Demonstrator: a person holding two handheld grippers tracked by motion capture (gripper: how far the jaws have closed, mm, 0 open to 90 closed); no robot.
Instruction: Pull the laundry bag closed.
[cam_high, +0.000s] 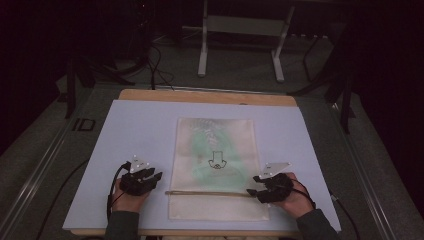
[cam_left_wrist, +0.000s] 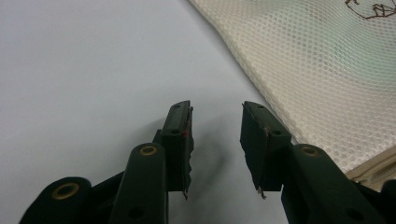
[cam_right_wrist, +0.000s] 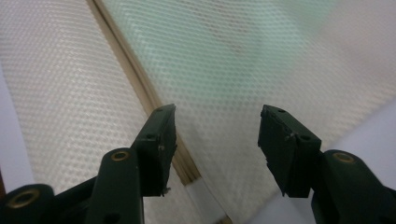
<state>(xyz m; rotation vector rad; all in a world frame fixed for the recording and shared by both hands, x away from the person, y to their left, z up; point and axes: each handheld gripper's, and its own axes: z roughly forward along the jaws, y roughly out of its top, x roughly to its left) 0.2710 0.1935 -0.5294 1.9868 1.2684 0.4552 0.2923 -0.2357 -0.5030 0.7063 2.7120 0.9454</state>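
The left gripper (cam_high: 141, 178) sat spread on bare mat (cam_high: 130, 130) beside the mesh bag (cam_high: 215, 150) — the right gripper (cam_high: 265, 186), fingers spread, was over the bag's edge.

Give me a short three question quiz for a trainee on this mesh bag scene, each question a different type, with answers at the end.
1. True or false: the left gripper is shut on the mesh bag.
2. Multiple choice: what colour shows through the mesh from inside the bag? A) red B) green C) blue
3. Fill in: the right gripper hovers with its jaws apart at the bag's right edge, by the end of the ____ that crosses the bag.

Key: 1. False; its jaws are open over the pale mat, beside the bag. 2. B. 3. Zipper strip.
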